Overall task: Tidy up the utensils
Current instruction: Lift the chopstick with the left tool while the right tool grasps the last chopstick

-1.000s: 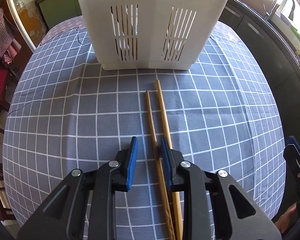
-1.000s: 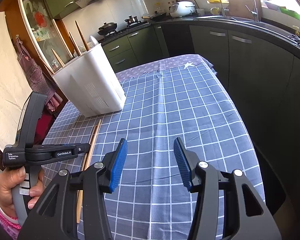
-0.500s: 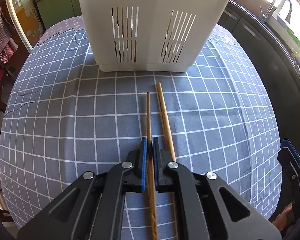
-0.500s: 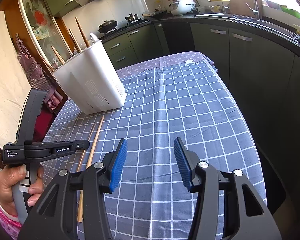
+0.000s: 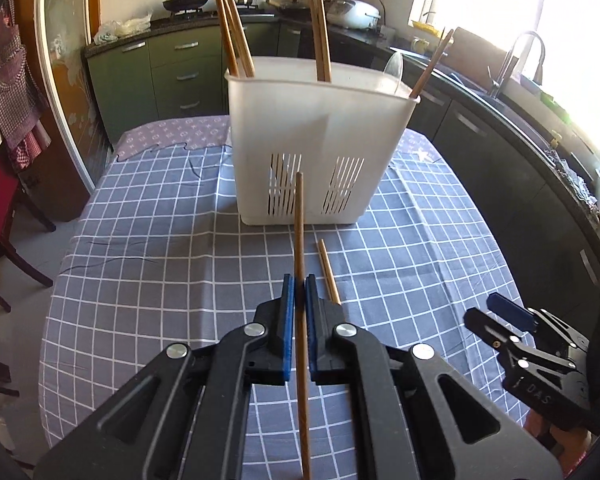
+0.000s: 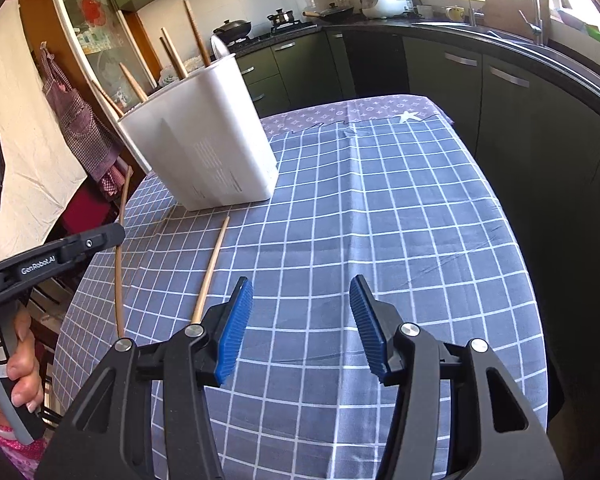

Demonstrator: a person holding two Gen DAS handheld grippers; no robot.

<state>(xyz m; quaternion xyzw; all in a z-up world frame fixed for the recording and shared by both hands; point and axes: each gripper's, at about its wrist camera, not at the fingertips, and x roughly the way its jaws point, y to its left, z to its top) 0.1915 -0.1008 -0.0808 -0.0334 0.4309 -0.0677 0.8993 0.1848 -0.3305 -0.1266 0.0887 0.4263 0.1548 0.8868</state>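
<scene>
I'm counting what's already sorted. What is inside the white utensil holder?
Standing in the white utensil holder: wooden chopsticks in groups, a lone one at the right corner, and a pale spoon. Its walls hide their lower ends and anything shorter.

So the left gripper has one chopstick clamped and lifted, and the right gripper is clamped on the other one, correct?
Not quite. The right gripper is open and empty; the other chopstick lies on the tablecloth, as the right wrist view shows. The left gripper does hold one chopstick clamped and lifted.
</scene>
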